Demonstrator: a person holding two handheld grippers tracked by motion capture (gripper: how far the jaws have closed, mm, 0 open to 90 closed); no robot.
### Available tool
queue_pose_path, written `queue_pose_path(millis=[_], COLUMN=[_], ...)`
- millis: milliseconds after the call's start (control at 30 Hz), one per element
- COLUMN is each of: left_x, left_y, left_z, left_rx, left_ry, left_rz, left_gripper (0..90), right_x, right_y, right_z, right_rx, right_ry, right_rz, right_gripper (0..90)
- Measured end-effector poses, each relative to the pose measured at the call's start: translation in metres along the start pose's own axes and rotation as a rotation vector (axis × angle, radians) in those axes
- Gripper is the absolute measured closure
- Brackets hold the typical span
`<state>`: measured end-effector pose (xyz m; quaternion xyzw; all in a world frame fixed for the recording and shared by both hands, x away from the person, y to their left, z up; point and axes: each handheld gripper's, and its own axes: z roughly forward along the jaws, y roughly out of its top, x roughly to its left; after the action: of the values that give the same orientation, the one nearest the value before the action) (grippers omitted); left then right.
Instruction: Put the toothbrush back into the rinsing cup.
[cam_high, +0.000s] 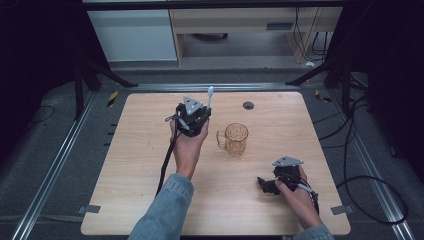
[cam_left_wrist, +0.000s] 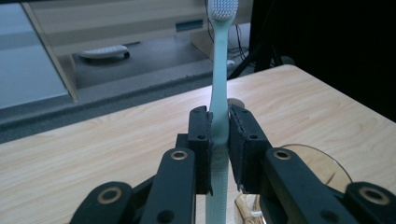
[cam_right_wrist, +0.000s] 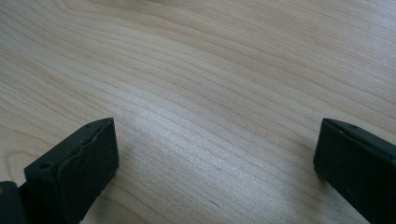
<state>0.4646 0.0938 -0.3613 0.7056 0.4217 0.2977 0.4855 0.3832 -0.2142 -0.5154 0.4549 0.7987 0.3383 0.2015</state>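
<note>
A pale green toothbrush (cam_left_wrist: 218, 93) stands upright, brush head up, clamped by its handle in my left gripper (cam_left_wrist: 219, 135). From above, that left gripper (cam_high: 197, 112) hovers over the table's middle left, the toothbrush (cam_high: 209, 96) sticking out beyond it. An amber glass mug (cam_high: 235, 138) with a handle stands on the wooden table (cam_high: 140, 165), just right of the left hand; its rim (cam_left_wrist: 322, 163) peeks out below the jaws. My right gripper (cam_high: 265, 186) rests low near the front right, jaws wide apart over bare wood (cam_right_wrist: 215, 154), holding nothing.
A small dark round cap (cam_high: 248, 105) sits in the table near its far edge. Metal rails (cam_high: 55, 165) run along both sides of the table. Cables (cam_high: 360, 170) lie on the floor at right. Shelving (cam_high: 240, 25) stands behind.
</note>
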Motion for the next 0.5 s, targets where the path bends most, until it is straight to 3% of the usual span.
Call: queue_pose_path(millis=[167, 333, 500], left_x=[-0.0011, -0.0043, -0.0083], left_y=[0.0009, 0.0004, 0.0005], left_z=[-0.0026, -0.0021, -0.0025], left_rx=[-0.041, -0.065, -0.119], left_ry=[0.024, 0.021, 0.017], left_rz=[0.018, 0.02, 0.005], left_gripper=[78.8, 78.8, 78.8], right_x=[0.0, -0.0001, -0.0002], right_y=[0.0, 0.0, 0.0001], right_z=[-0.0001, -0.0001, 0.0], right_rx=[0.001, 0.001, 0.001], right_ry=[0.003, 0.003, 0.004], right_rz=[0.001, 0.001, -0.001], right_gripper=[0.3, 0.3, 0.4])
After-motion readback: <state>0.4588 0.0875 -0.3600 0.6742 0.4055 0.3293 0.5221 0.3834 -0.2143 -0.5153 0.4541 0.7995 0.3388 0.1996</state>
